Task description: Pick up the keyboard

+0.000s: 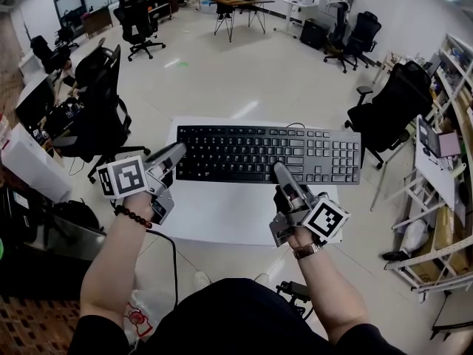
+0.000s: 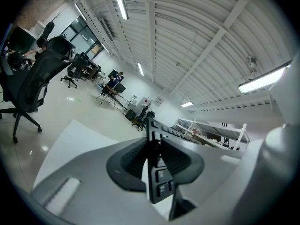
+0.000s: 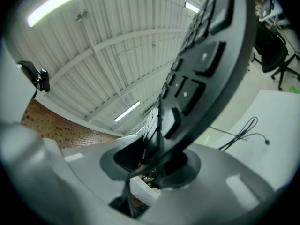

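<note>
The black full-size computer keyboard point(image 1: 266, 154) is held up over the white rectangular table point(image 1: 222, 217), keys upward, and it covers the table's far part. Its right end reaches past the table edge.

The left gripper point(image 1: 178, 154) is clamped on the keyboard's left end. In the left gripper view the keyboard point(image 2: 157, 175) appears edge-on, pinched in the narrow gap between the jaws of this gripper point(image 2: 154, 165). The contact faces themselves are hidden behind the board's edge.

The right gripper point(image 1: 281, 171) grips the near long edge, right of centre. In the right gripper view the keyboard point(image 3: 206, 55) fills the upper frame as a curved dark slab with keys on it. This gripper point(image 3: 154, 159) has its jaws closed tight on the rim. The exact seat of the pads cannot be made out.

A thin black cable point(image 3: 240, 134) lies on the table, apart from the raised board. Where it ends is cut off.

A beaded bracelet point(image 1: 133, 217) sits on the left wrist and a watch point(image 1: 306, 251) on the right. The hands are largely covered by the gripper bodies.
</note>
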### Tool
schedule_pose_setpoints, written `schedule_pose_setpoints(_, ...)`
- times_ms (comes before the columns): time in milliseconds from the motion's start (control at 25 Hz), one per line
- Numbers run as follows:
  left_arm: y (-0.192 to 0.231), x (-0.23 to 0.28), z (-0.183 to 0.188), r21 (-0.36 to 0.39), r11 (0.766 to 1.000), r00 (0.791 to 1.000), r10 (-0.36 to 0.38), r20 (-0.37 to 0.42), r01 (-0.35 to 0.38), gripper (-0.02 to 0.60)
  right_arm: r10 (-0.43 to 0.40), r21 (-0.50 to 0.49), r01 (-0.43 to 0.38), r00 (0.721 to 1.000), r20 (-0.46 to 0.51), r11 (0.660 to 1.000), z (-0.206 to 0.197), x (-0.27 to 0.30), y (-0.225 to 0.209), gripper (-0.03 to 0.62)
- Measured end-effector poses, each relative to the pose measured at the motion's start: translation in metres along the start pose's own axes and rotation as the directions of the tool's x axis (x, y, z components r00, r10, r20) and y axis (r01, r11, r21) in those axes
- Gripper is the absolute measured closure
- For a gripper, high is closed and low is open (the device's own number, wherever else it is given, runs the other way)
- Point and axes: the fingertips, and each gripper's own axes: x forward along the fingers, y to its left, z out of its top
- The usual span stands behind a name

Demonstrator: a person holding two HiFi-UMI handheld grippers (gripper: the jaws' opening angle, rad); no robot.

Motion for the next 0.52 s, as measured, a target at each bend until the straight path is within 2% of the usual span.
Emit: schedule_pose_setpoints(520, 0.011, -0.010, 0.006, 0.000, 1.000, 1.000, -0.008, 0.004, 0.008, 0.486, 0.005, -0.010, -0.005, 1.000, -0.003, 1.000, -0.010, 0.010, 0.008, 0.482)
